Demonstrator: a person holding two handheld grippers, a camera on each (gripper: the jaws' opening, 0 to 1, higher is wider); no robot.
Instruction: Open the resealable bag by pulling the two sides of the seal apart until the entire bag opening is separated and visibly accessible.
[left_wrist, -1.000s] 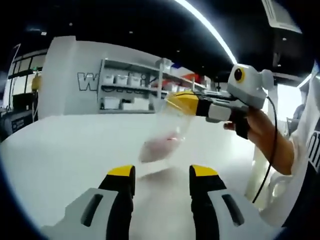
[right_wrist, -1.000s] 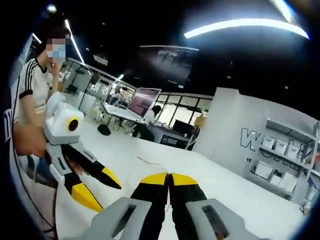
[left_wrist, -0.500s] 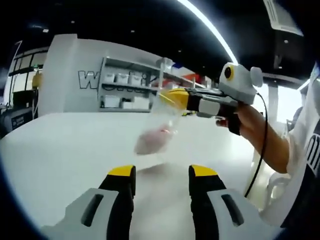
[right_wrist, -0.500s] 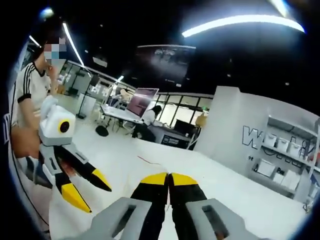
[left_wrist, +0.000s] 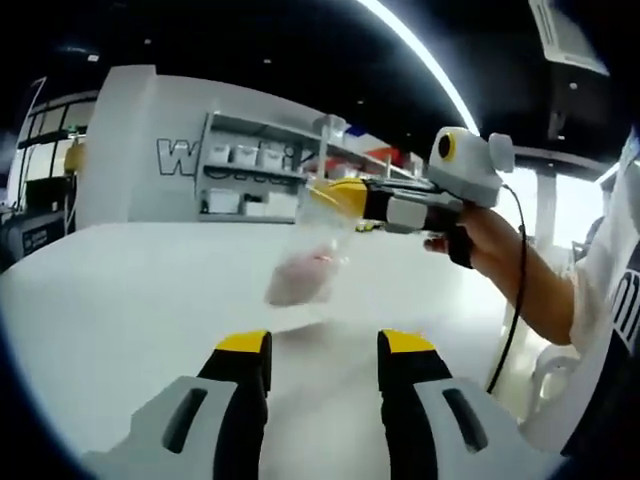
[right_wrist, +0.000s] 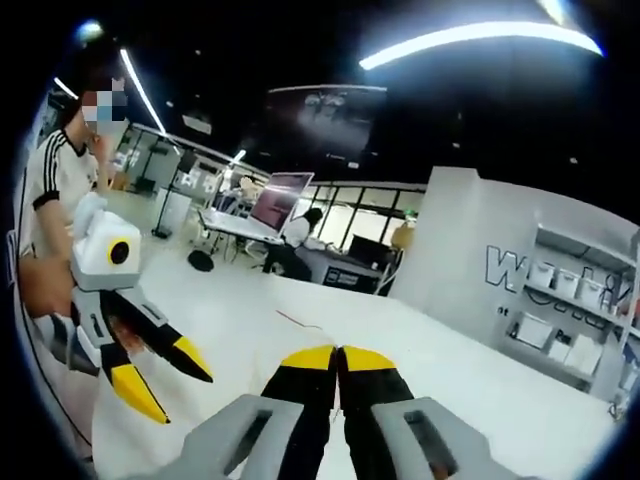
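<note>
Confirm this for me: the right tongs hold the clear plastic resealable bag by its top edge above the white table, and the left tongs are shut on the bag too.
Wrong on the left tongs: the left gripper view shows them open and empty, below the bag. The right tongs do hold the clear plastic resealable bag by its top edge above the white table.

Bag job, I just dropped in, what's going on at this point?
The right gripper holds the clear resealable bag by its top edge, jaws shut on it, above the white table. The left gripper waits beside it with jaws open, gripping nothing. The seal has not been pulled apart yet.
</note>
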